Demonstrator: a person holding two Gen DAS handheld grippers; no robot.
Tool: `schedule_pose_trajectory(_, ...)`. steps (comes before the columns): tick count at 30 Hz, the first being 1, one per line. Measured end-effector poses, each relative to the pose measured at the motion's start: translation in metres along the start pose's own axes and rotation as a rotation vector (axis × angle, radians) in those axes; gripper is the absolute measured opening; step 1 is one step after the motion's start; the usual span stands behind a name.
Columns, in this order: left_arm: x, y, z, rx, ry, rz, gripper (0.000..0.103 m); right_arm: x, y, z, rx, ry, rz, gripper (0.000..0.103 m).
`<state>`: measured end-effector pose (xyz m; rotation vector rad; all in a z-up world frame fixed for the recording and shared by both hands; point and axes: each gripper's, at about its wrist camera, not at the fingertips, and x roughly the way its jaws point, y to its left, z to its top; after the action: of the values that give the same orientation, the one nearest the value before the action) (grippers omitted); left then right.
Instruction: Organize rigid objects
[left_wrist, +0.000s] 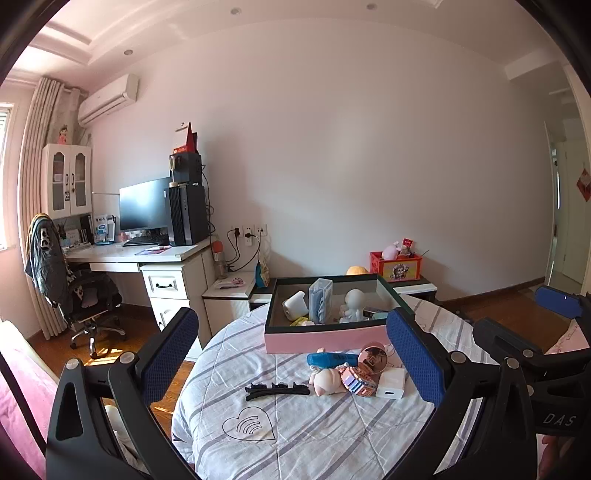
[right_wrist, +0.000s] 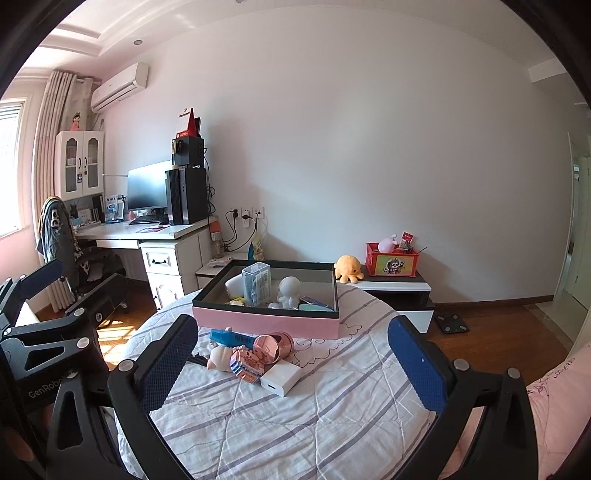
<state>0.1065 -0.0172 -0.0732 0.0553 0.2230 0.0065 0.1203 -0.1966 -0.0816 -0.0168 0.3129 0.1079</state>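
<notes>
A pink box (left_wrist: 325, 338) with a dark rim sits on the striped bed (left_wrist: 295, 424); it also shows in the right wrist view (right_wrist: 266, 321). It holds a white figurine (left_wrist: 352, 304), a clear case (left_wrist: 320, 301) and a white roll (left_wrist: 295, 304). In front lie a blue tube (left_wrist: 330, 359), a rose-gold round tin (left_wrist: 373, 360), a pink doll (left_wrist: 327, 380), a block toy (left_wrist: 358, 384), a white charger (left_wrist: 390, 384) and a black hair clip (left_wrist: 277, 390). My left gripper (left_wrist: 291, 369) is open and empty above them. My right gripper (right_wrist: 291, 369) is open and empty, near the charger (right_wrist: 280, 378).
A desk (left_wrist: 147, 253) with monitor and chair stands at the left. A low cabinet (right_wrist: 395, 288) behind the box carries a red crate (right_wrist: 391, 264) and a yellow plush (right_wrist: 348, 267). Wooden floor lies around the bed. A pink pillow (right_wrist: 554, 406) is at right.
</notes>
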Motion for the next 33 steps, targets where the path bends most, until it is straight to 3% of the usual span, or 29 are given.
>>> schedule_pose_trajectory(5,0.03,0.003,-0.023,-0.007,0.107,-0.027,0.103,0.02,0.001,-0.012,-0.006,0.054,0.001,0.103)
schedule_pose_trajectory(16,0.108,0.003,-0.083,-0.008,0.409,-0.108,0.103,0.095,-0.01,-0.071,0.033,0.278,0.032,0.103)
schedule_pose_trajectory(26,0.157,0.021,-0.103,-0.026,0.517,-0.046,0.103,0.183,-0.012,-0.098,-0.001,0.501,0.027,0.103)
schedule_pose_trajectory(33,0.183,0.034,-0.11,-0.059,0.576,-0.054,0.103,0.222,-0.005,-0.09,-0.062,0.567,0.066,0.099)
